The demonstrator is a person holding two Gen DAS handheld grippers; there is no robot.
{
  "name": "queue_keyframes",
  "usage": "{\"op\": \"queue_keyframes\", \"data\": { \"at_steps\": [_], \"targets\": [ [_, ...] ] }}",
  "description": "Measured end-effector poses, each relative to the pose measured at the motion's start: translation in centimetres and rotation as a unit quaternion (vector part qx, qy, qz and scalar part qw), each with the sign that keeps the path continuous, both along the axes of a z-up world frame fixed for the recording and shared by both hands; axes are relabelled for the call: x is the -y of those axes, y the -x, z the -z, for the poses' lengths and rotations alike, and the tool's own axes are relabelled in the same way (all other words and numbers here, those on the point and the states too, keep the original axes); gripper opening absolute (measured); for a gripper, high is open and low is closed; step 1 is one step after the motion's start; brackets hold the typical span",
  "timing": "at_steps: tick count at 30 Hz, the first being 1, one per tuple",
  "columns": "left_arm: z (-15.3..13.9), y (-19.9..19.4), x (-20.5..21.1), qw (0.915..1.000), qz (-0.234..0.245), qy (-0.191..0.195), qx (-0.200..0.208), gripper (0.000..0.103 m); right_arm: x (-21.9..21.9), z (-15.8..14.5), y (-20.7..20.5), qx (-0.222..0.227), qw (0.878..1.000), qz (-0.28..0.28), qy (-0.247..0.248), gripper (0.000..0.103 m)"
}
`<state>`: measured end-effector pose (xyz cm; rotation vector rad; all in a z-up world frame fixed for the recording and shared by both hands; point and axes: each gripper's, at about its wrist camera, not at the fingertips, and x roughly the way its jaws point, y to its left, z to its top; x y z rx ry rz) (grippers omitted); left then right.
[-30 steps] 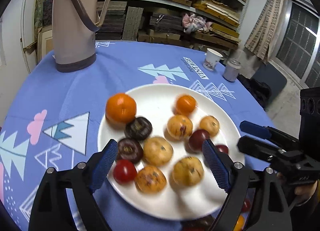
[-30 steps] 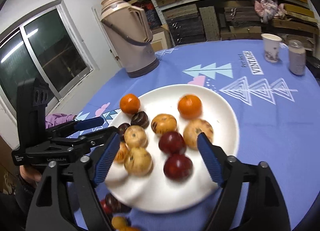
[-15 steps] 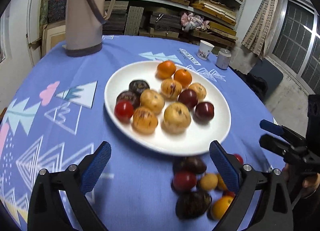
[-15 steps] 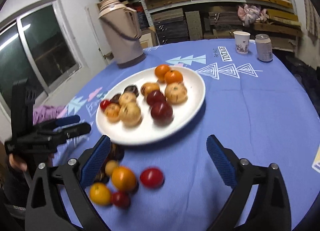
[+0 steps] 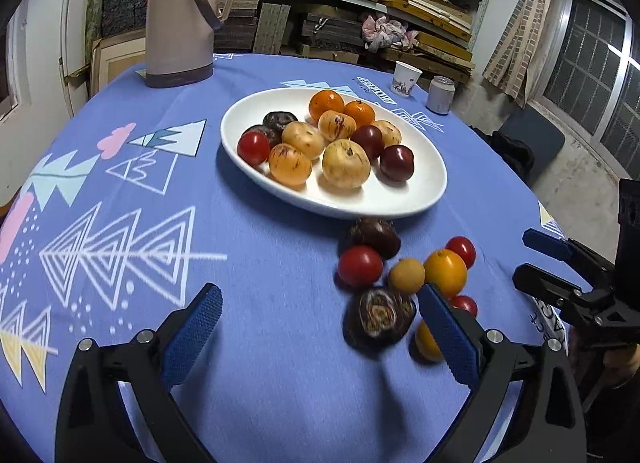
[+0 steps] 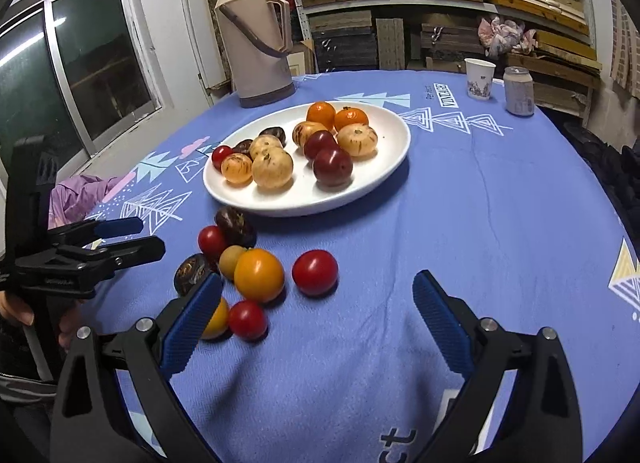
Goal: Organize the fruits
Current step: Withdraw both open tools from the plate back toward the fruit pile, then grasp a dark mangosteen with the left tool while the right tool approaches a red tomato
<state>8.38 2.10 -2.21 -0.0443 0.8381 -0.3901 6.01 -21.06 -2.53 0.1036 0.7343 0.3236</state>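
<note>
A white plate (image 5: 360,207) (image 6: 304,205) holds several fruits: oranges, speckled yellow ones, dark red plums, dark passion fruits and a red tomato. In front of it, loose fruit lies in a cluster on the blue cloth: a dark passion fruit (image 5: 380,317), a red tomato (image 5: 360,265) (image 6: 315,271), an orange (image 5: 445,271) (image 6: 259,275) and smaller ones. My left gripper (image 5: 318,299) (image 6: 150,237) hangs open just short of the cluster, its right finger beside the passion fruit. My right gripper (image 6: 318,283) (image 5: 524,257) is open too, its left finger over a yellow fruit (image 6: 216,319). Neither holds anything.
A tall beige thermos (image 5: 180,15) (image 6: 256,43) stands at the table's far left. A paper cup (image 6: 479,79) and a can (image 6: 519,91) sit at the far right. Stacked shelves fill the wall behind. A hand and a purple sleeve (image 6: 80,195) show at the left.
Both grippers have drawn back from over the plate toward the near edge of the table, and their jaws have widened. The loose fruit cluster has come into view.
</note>
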Motion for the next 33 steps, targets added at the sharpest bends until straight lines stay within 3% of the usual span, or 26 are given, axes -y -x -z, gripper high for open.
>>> {"op": "queue_keyframes", "data": {
  "at_steps": [8, 16, 22, 29, 33],
  "targets": [
    [0.8, 0.2, 0.3, 0.9998, 0.004, -0.003, -0.020, 0.099, -1.3, 0.2, 0.7, 0.004, 1.000, -0.029, 0.010, 0.094],
    [1.7, -0.1, 0.7, 0.9990, -0.003, -0.033, -0.029, 0.099, -0.4, 1.3, -1.0, -0.028, 0.999, 0.006, 0.018, 0.072],
    [2.0, 0.2, 0.8, 0.9986, 0.002, -0.046, -0.024, 0.099, -1.1, 1.9, -2.5, -0.048, 0.998, 0.002, 0.036, 0.054],
    [1.9, 0.4, 1.0, 0.9989, 0.011, -0.044, -0.013, 0.099, -1.9, 2.4, -4.3, -0.057, 0.997, 0.001, 0.049, 0.050],
    [2.1, 0.4, 1.4, 0.9979, 0.015, -0.061, -0.012, 0.099, -2.5, 3.3, -5.1, -0.079, 0.996, -0.017, 0.046, 0.033]
  ]
}}
